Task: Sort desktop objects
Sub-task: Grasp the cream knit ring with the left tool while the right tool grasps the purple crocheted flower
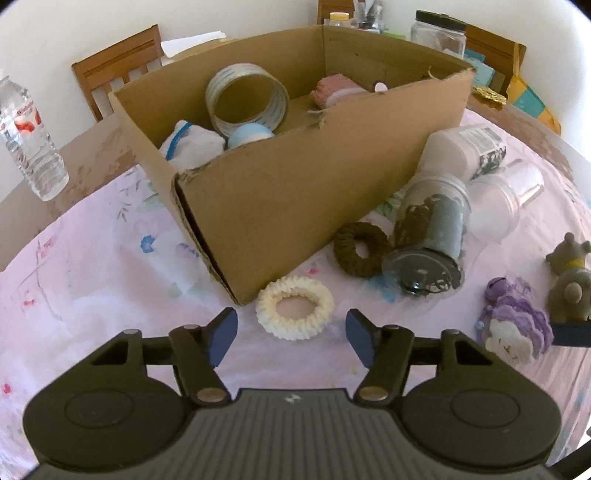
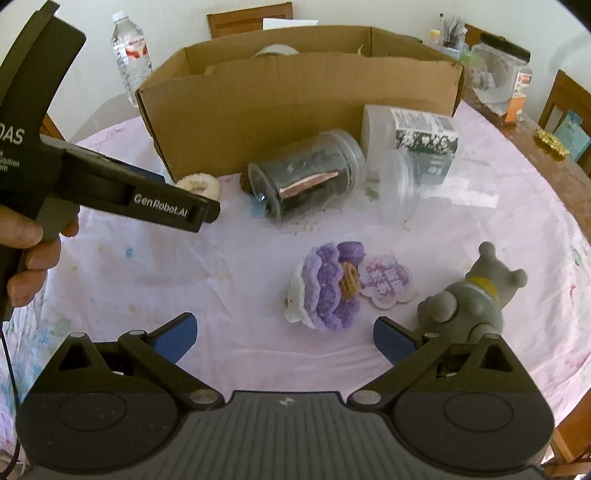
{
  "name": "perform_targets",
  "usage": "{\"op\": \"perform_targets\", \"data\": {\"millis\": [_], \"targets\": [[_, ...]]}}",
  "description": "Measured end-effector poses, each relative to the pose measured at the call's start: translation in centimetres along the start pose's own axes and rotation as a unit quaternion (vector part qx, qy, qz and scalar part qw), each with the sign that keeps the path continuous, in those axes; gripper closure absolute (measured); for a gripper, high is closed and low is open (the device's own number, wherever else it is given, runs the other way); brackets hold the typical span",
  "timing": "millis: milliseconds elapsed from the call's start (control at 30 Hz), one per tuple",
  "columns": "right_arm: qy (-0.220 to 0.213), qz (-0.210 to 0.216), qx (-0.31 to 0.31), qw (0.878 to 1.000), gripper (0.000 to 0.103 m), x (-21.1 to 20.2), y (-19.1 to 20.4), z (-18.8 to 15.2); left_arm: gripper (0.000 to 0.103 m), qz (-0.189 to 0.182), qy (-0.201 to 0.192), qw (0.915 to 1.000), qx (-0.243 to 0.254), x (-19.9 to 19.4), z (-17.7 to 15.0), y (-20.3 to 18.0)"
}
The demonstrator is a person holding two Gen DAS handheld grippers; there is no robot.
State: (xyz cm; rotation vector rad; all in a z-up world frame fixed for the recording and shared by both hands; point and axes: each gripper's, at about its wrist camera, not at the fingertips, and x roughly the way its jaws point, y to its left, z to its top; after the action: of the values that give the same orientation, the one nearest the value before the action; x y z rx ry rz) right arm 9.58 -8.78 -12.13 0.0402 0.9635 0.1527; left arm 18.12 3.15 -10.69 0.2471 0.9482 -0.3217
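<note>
My left gripper [image 1: 291, 334] is open low over the pink floral tablecloth. A cream knitted scrunchie [image 1: 295, 314] lies just ahead between its blue pads, which do not touch it. Behind it lie a brown scrunchie [image 1: 362, 249] and a glass jar [image 1: 432, 236] on its side. My right gripper [image 2: 284, 334] is open with nothing in it. A purple crochet toy [image 2: 325, 291] lies just beyond its fingertips. A grey animal figure [image 2: 476, 295] stands by its right finger. The cardboard box [image 1: 295, 206] holds a tape roll [image 1: 247, 99], a blue ball [image 1: 249, 134] and cloth items.
A white labelled bottle [image 2: 410, 140] and a clear plastic cup [image 2: 399, 188] lie beside the jar. A water bottle [image 1: 29, 140] stands at the far left. Wooden chairs and a glass jar [image 1: 439, 33] are behind the box. A hand [image 2: 26, 240] holds the left gripper's handle.
</note>
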Motion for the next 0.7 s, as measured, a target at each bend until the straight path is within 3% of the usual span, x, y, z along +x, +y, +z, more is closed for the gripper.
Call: {"op": "perform_targets", "data": {"millis": [400, 700], "targets": [[-0.001, -0.037, -0.040, 0.998, 0.000, 0.5, 1.2, -0.4, 0.042, -0.004, -0.009, 0.9995, -0.029, 0.4, 0.3, 0.0], [-0.005, -0.025, -0.013, 1.000, 0.000, 0.7, 0.6, 0.6, 0.042, -0.001, -0.012, 0.9990, -0.042, 0.5, 0.3, 0.0]]}}
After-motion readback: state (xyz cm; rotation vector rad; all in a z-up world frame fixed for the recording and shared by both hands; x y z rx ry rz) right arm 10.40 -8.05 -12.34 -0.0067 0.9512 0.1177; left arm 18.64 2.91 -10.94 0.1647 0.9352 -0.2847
